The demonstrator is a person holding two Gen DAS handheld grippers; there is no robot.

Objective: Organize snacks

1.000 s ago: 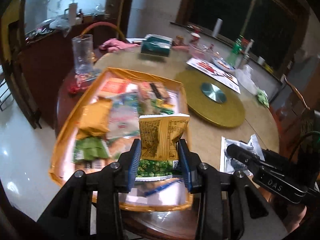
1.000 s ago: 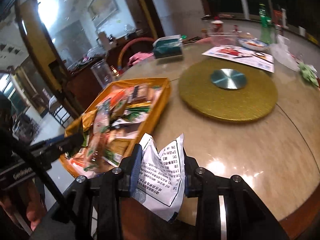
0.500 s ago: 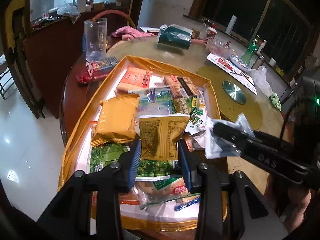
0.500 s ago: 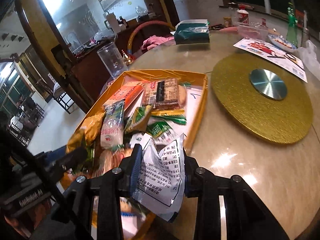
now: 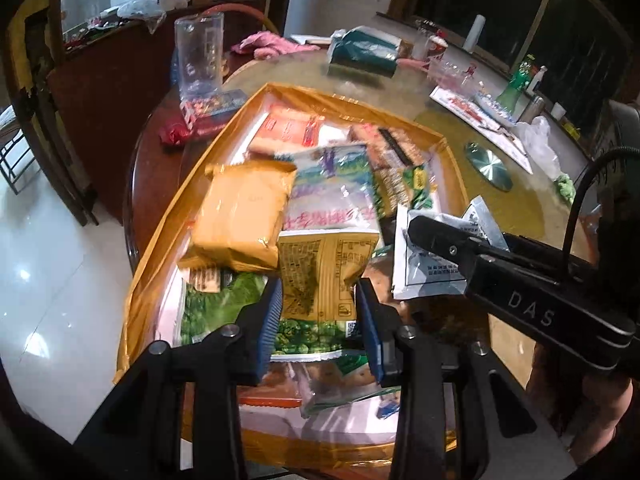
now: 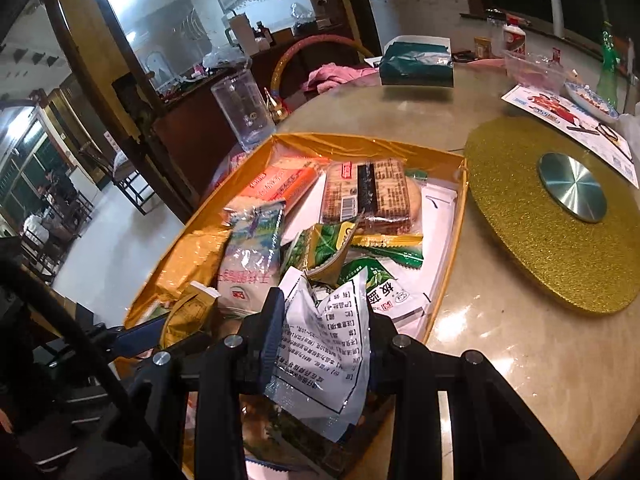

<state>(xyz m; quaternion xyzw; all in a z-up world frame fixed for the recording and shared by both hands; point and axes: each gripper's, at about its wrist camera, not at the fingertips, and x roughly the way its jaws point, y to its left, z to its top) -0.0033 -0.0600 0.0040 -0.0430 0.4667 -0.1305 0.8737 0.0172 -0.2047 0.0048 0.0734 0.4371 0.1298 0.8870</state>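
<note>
Gripping a yellow packet (image 5: 324,276) upright, the left gripper (image 5: 320,320) hangs over the near end of the orange tray (image 5: 160,248). The right gripper (image 6: 320,336) clamps a white packet (image 6: 328,352) above the tray's near right corner. Other snacks (image 6: 368,196) fill the tray, which sits on the tabletop (image 6: 500,340) beside a gold turntable (image 6: 520,216).

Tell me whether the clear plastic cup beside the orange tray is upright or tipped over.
Upright. The clear plastic cup stands on its base beside the orange tray, mouth upward; it looks empty.
</note>
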